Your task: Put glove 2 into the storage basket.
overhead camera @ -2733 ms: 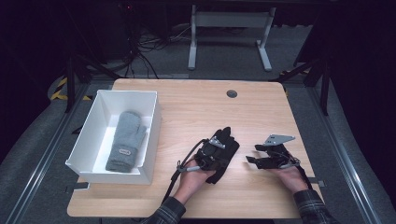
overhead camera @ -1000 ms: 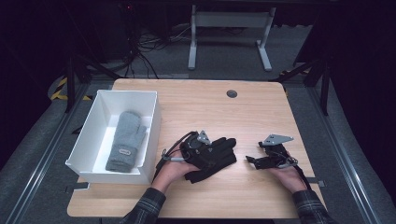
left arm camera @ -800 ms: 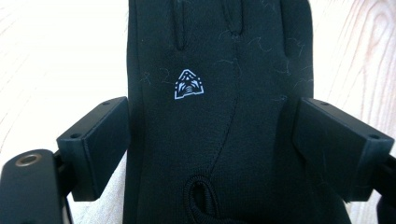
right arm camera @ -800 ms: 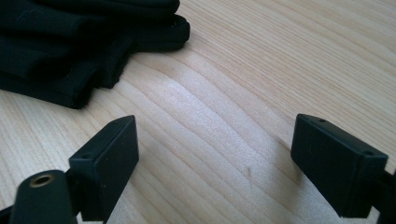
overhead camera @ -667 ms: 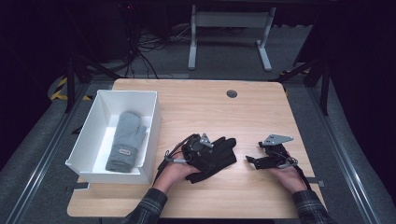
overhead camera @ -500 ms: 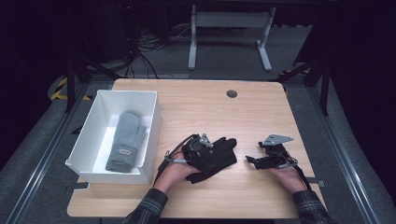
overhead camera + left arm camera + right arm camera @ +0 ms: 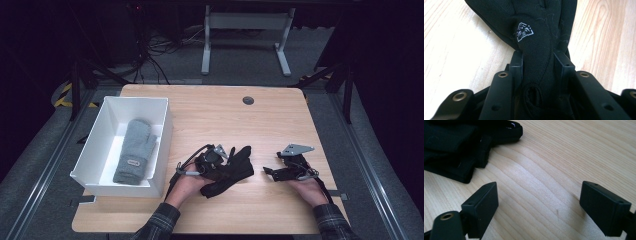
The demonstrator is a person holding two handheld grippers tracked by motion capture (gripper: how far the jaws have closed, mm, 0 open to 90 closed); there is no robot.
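On the tabletop [image 7: 280, 120], near its front edge: black glove [image 7: 231, 170], lying flat, cuff pinched between the jaws of the left tool [image 7: 541, 62], which are closed tight on the fabric. Right tool [image 7: 539, 205]: jaws spread wide, empty, resting just beside the glove. White bin [image 7: 112, 107], at left, holds a grey mitten [image 7: 134, 150].

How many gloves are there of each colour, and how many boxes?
Grey mitten, lying in the box: 1
Black glove, pinched in the left tongs: 1
White box: 1
Total: 3
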